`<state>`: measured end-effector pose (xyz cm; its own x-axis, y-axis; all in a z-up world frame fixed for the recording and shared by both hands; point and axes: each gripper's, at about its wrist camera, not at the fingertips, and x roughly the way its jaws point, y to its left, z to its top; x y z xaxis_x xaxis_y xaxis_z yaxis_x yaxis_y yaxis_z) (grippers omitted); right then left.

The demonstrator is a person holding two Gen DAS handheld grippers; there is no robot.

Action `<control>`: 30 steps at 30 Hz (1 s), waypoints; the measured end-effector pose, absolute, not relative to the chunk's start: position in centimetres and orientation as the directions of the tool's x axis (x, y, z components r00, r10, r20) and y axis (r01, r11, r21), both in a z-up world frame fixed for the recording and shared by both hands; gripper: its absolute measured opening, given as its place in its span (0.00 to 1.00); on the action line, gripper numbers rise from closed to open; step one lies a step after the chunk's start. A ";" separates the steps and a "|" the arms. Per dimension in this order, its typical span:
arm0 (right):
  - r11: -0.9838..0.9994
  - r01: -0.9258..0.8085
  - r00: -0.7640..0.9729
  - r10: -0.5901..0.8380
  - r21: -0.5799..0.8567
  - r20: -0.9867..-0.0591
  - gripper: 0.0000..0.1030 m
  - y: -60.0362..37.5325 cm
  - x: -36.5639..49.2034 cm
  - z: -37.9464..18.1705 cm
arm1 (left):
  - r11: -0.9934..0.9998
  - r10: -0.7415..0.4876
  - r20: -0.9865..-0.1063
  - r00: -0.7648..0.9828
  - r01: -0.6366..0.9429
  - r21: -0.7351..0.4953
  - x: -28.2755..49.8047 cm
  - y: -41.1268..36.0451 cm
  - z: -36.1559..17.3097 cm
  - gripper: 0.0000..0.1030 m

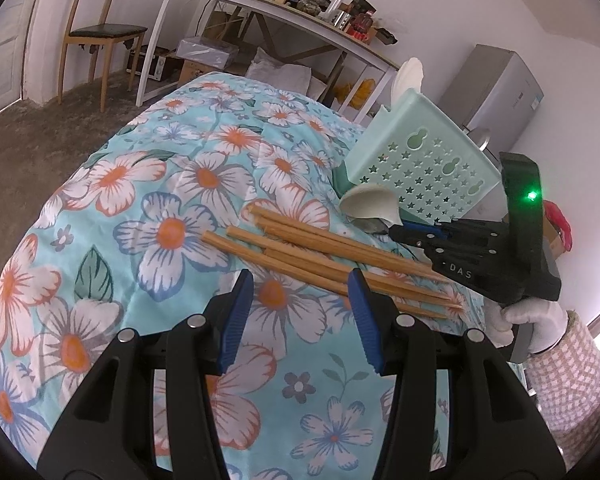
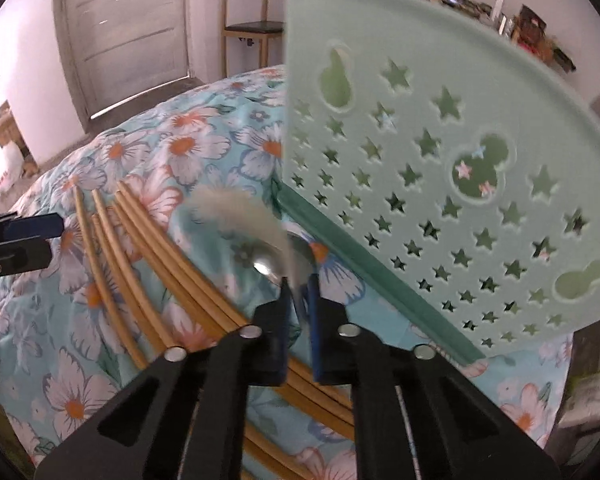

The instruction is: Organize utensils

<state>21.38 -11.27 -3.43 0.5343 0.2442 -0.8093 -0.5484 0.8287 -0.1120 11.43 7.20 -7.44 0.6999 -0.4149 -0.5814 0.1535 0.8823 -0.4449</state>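
Several wooden chopsticks (image 1: 332, 252) lie on the floral cloth (image 1: 148, 208), just ahead of my open, empty left gripper (image 1: 300, 300). They also show in the right wrist view (image 2: 148, 256). My right gripper (image 2: 298, 292) is shut on a white ceramic spoon (image 2: 240, 216), blurred, held above a metal spoon (image 2: 300, 256) on the cloth. In the left wrist view the right gripper (image 1: 396, 230) holds the white spoon (image 1: 368, 204) beside the mint-green perforated utensil holder (image 1: 420, 160), which fills the right of the right wrist view (image 2: 440, 168). Another white spoon (image 1: 408, 76) stands in the holder.
The cloth-covered table drops off at left and far side. A wooden chair (image 1: 96, 36), a white shelf table (image 1: 284, 24) with clutter and a grey fridge (image 1: 496, 92) stand behind. A door (image 2: 128, 28) is beyond the table.
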 end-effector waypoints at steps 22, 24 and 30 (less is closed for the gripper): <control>0.785 -0.562 0.376 0.523 0.260 -0.765 0.04 -13.9 12.6 1.5 | 0.898 -0.343 -0.563 0.752 0.086 -0.432 9.0 9.7 -5.7 0.45; 0.752 -0.565 0.302 0.573 0.341 -0.762 0.04 -13.4 11.7 0.3 | 0.898 -0.334 -0.561 0.757 0.076 -0.433 8.7 10.2 -5.5 0.45; 0.768 -0.541 0.251 0.537 0.343 -0.806 0.06 -12.3 10.6 -2.1 | 0.897 -0.321 -0.559 0.764 0.056 -0.438 8.0 11.2 -5.2 0.45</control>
